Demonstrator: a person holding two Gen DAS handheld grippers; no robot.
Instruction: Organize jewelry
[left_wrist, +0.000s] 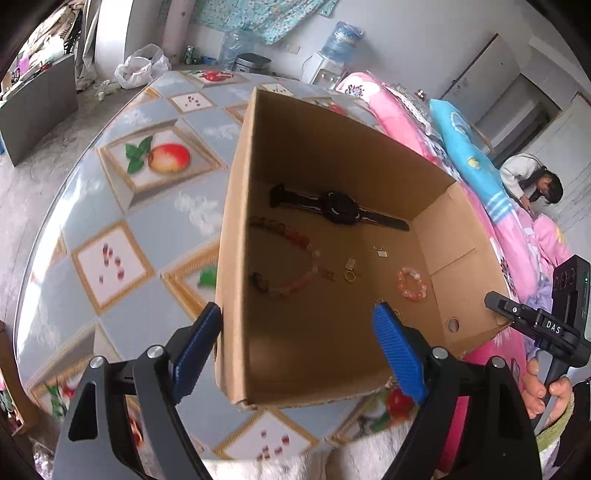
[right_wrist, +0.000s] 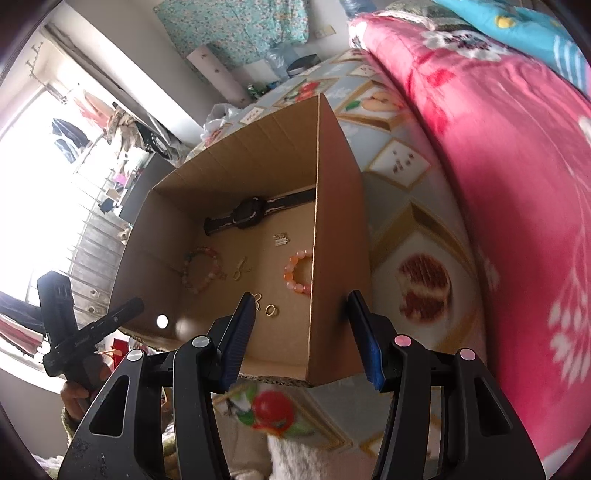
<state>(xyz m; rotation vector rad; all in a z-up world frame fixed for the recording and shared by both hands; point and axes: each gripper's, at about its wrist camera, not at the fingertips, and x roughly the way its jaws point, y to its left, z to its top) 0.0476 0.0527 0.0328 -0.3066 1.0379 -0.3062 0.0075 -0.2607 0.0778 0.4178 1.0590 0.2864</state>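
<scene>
Both grippers are spread open and hold nothing: the left gripper (left_wrist: 295, 332) straddles the box's (left_wrist: 236, 206) left wall, the right gripper (right_wrist: 303, 325) its right wall. Farther in, on the box floor, lie what looks like a ring (right_wrist: 270, 310), an orange bracelet (right_wrist: 295, 271), then a watch (left_wrist: 338, 207).

A round table (left_wrist: 110, 206) carries a printed cover of grey diamonds and framed fruit pictures, among them a red-yellow apple with green leaves (left_wrist: 162, 158). On its far edge sits a crumpled white plastic bag (left_wrist: 138, 66). Beyond it stand a white water dispenser (left_wrist: 325, 70) topped by a blue bottle (left_wrist: 341, 40), and a second clear bottle (left_wrist: 236, 46) beside what may be a metal cooker (left_wrist: 251, 62), too small to be sure. A teal floral cloth (right_wrist: 236, 26) hangs on the wall. Pink flowered bedding (right_wrist: 498, 155) and a blue quilt (left_wrist: 469, 155) lie piled just beside the table. A person in white (left_wrist: 524, 177) bends over near the cabinets (left_wrist: 491, 74).
</scene>
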